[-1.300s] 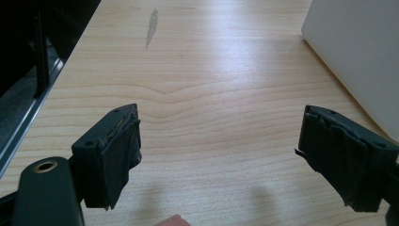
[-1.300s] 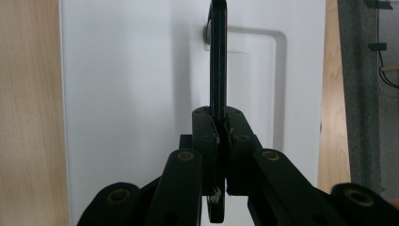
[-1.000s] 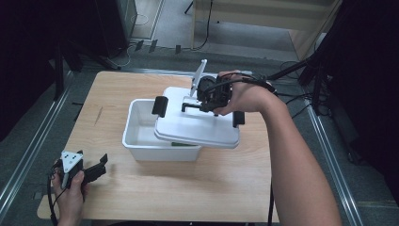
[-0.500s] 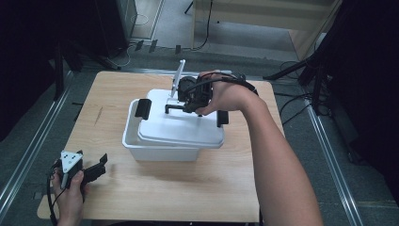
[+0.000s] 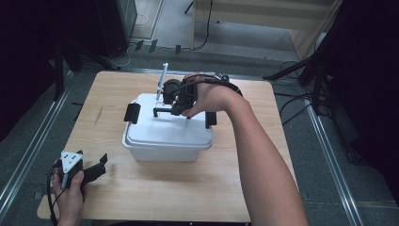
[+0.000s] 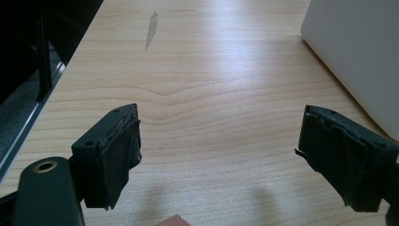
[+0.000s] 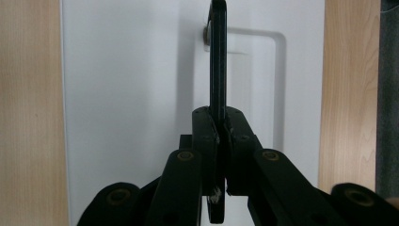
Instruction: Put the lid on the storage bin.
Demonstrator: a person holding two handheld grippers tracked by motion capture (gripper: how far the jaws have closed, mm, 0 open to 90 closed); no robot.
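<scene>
Leftward goes the white lid (image 5: 167,129) since a second ago, carried by the right tongs (image 5: 162,111), and now it sits square over the white box (image 5: 164,151) where before it hung off the right side. Nearest us, the left tongs (image 5: 96,168) rest at the tabletop's (image 5: 155,197) front left corner, jaws wide apart with nothing between them, only bare wood ahead in the left gripper view and the box's white wall (image 6: 357,52) off to the right. Plenty of open tabletop lies in front of the box and to its left. Moving farther out, the right tongs are clamped tight on the lid's thin black handle (image 7: 217,70), which runs straight up between the 2 jaws in the right gripper view. Black clips (image 5: 132,113) stand at the lid's left and right ends. Beyond the box, a strip of wood runs to the far edge.
</scene>
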